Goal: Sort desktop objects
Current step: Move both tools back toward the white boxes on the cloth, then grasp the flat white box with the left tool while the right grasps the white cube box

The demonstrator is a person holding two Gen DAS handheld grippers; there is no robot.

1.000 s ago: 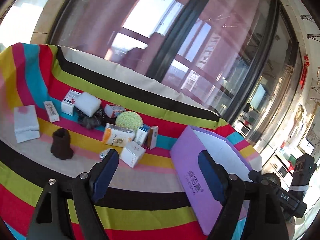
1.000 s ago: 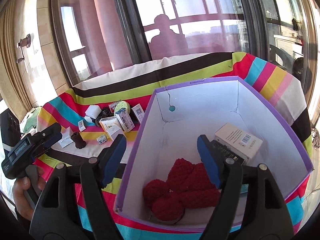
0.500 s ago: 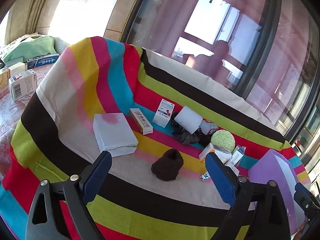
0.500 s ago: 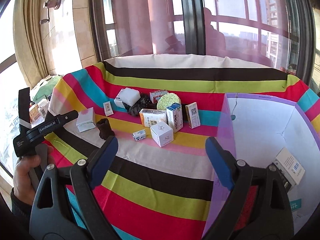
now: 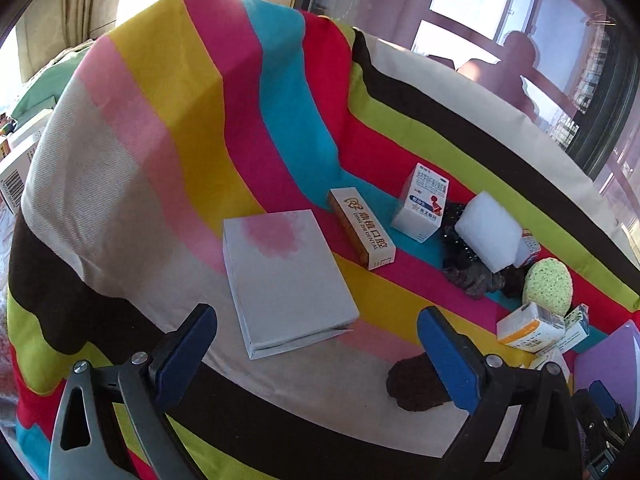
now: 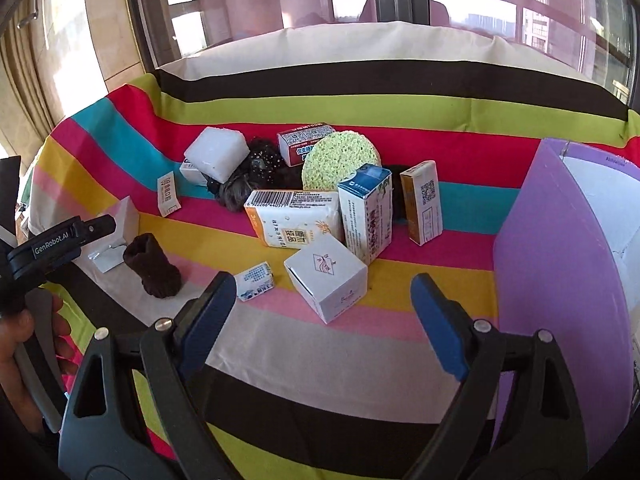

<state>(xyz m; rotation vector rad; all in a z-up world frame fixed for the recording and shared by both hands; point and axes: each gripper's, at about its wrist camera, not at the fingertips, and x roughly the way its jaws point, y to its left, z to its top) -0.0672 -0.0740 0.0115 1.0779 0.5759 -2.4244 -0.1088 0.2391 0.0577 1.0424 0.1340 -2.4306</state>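
Note:
My left gripper (image 5: 316,340) stands open and empty just short of a flat white box with a pink stain (image 5: 284,280). A brown knitted sock (image 5: 416,384) lies partly behind its right finger. My right gripper (image 6: 322,308) is open and empty too, hovering in front of a small white cube box (image 6: 328,276). Behind the cube stand a blue-and-white carton (image 6: 366,212), an orange-and-white pack (image 6: 294,216), a yellow box (image 6: 422,202) and a green sponge (image 6: 340,158). The purple bin (image 6: 560,264) rises at the right.
A striped cloth (image 6: 320,360) covers the table and hangs over its edges. Further back lie a white foam block (image 6: 216,152), a dark hair piece (image 6: 252,176), a red-and-white box (image 6: 304,140) and a long orange box (image 5: 362,234). A person's hand (image 6: 24,356) grips the left tool.
Both grippers have swung left, away from the purple bin, and sunk toward the table. The left now faces the flat white box, the right the cluster of small boxes. Both jaws have widened.

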